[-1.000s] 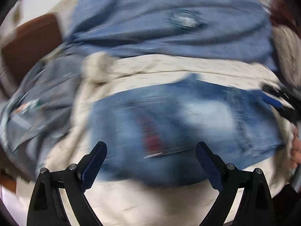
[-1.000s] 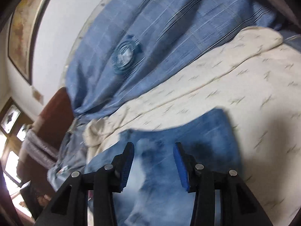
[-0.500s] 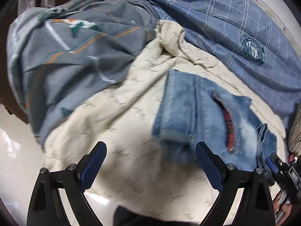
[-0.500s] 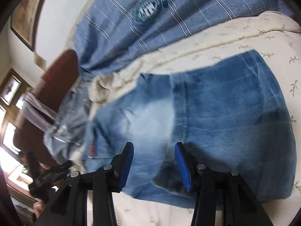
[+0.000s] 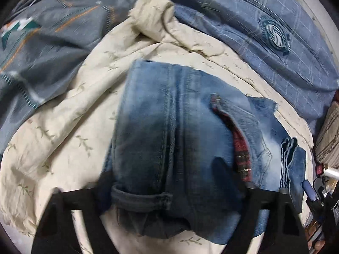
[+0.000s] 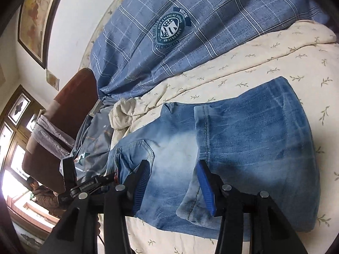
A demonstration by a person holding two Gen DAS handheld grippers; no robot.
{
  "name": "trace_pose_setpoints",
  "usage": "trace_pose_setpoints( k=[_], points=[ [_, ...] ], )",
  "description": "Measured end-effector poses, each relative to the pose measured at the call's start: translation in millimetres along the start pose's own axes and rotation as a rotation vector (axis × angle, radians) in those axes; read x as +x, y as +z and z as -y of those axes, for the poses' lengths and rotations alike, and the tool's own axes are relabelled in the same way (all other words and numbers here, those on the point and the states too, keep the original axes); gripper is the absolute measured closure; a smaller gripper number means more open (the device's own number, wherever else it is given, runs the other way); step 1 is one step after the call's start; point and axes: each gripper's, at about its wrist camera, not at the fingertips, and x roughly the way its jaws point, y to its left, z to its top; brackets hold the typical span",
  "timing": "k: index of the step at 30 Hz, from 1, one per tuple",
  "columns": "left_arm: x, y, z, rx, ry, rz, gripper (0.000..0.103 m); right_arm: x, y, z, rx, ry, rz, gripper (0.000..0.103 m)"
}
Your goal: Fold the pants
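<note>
Blue jeans (image 5: 180, 127) lie folded on a cream leaf-print sheet (image 5: 63, 137). A red-checked lining shows at a pocket. My left gripper (image 5: 163, 182) points steeply down over the cuffed leg end. Its jaws are closing, blurred, with the bunched denim between them. In the right wrist view the jeans (image 6: 243, 139) spread from the centre to the right. My right gripper (image 6: 172, 180) stands half open over their near edge, its blue pads on either side of pale denim, and a curled hem (image 6: 190, 203) lies by its right finger. The left gripper's black body (image 6: 91, 185) shows at the left.
A blue plaid quilt with a round crest (image 6: 169, 27) lies beyond the jeans. A grey patterned blanket (image 5: 42, 42) is heaped at the left, and a brown headboard (image 6: 70, 97) stands behind it. A striped cushion (image 5: 328, 137) sits at the right edge. A person (image 6: 40, 192) is by the window.
My left gripper has dropped onto the cuffed end of the jeans and its jaws have narrowed around it. The right gripper has shifted a little and kept the same gap.
</note>
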Motion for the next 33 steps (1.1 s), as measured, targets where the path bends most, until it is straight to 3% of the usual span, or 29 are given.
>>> trace_pose_setpoints(
  k=[2,4,8,21,33],
  points=[
    [-2.3,0.3,11.4,0.044,0.034,0.017,0.044,-0.5,-0.5,-3.0,-0.014,-0.005,0.006,0.054],
    [-8.3,-2.9,28.1,0.118,0.127,0.051,0.055,-0.6,-2.0,-8.4,-0.048,-0.023,0.012,0.054],
    [-10.3,-10.0,44.9,0.215,0.255,0.101,0.059,2.8,-7.5,-18.5,-0.115,-0.078,0.014,0.054],
    [-11.3,-19.6,54.7,0.264,0.381,0.196,0.061,1.6,-4.2,-17.2,-0.108,-0.101,0.039,0.054],
    [-12.4,-24.6,59.1,0.288,0.411,0.223,0.06,3.1,-3.5,-15.9,-0.104,-0.11,0.035,0.054]
  ],
)
